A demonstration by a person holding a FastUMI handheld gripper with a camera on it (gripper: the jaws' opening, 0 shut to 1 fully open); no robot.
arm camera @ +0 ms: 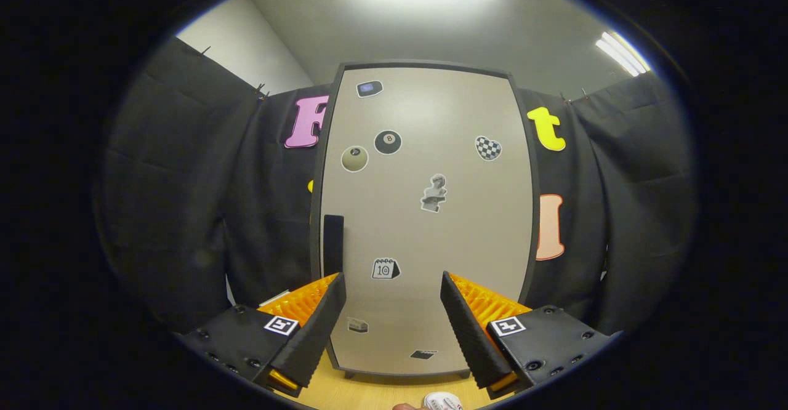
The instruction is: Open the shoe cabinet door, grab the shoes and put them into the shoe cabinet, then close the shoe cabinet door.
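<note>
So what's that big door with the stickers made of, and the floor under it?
The cabinet door looks like smooth painted or laminated board: flat beige face, soft sheen from the ceiling light, a darker frame around it and a dark handle at one edge. The floor looks like pale wood or wood-look laminate, with faint grain. The gripper is open, its fingers apart before the shut door.

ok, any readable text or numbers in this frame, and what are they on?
"8": black ball sticker on the shoe cabinet door
"10": calendar sticker on the same door
Too blurred to read: pale ball sticker, small low sticker
Square markers on the claw: patterns, not text. The claw is open, holding nothing, facing the closed door.
</note>
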